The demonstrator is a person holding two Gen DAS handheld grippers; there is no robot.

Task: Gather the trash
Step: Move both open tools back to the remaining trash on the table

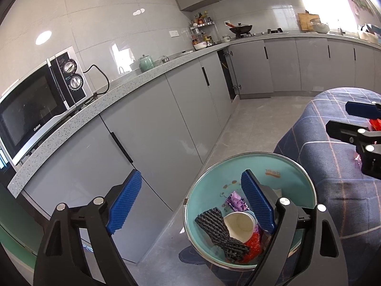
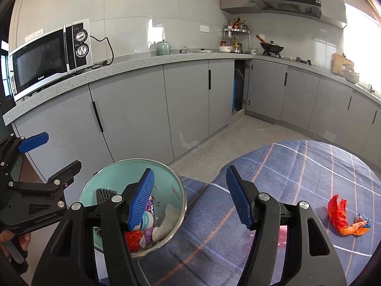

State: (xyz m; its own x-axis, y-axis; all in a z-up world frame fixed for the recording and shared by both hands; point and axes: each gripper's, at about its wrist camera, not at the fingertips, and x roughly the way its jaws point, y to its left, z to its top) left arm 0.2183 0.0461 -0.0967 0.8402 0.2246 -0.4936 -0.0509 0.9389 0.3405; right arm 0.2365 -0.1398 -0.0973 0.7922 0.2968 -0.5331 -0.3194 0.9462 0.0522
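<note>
1. Left wrist view: we see our left gripper (image 1: 193, 205) released, jaws wide with nothing between the blue pads; its right pad hangs over the teal bin (image 1: 293, 183) at the lower centre of the frame.
2. Inside the bin we count one paper cup (image 1: 238, 225), one black mesh sleeve (image 1: 220, 233), one purple wrapper (image 1: 235, 201) and one red wrapper (image 1: 253, 244) (more may be buried underneath).
3. Right wrist view: our right gripper (image 2: 190, 197) is also released and empty, its left pad over the bin's rim, its right pad over the blue plaid cloth (image 2: 297, 164).
4. One orange-red wrapper (image 2: 343, 217) lies on the cloth at the lower right of the frame, well apart from the right gripper's pads and outside the bin.
5. Along the upper left of the frame we count one microwave (image 2: 47, 59) on the counter.
</note>
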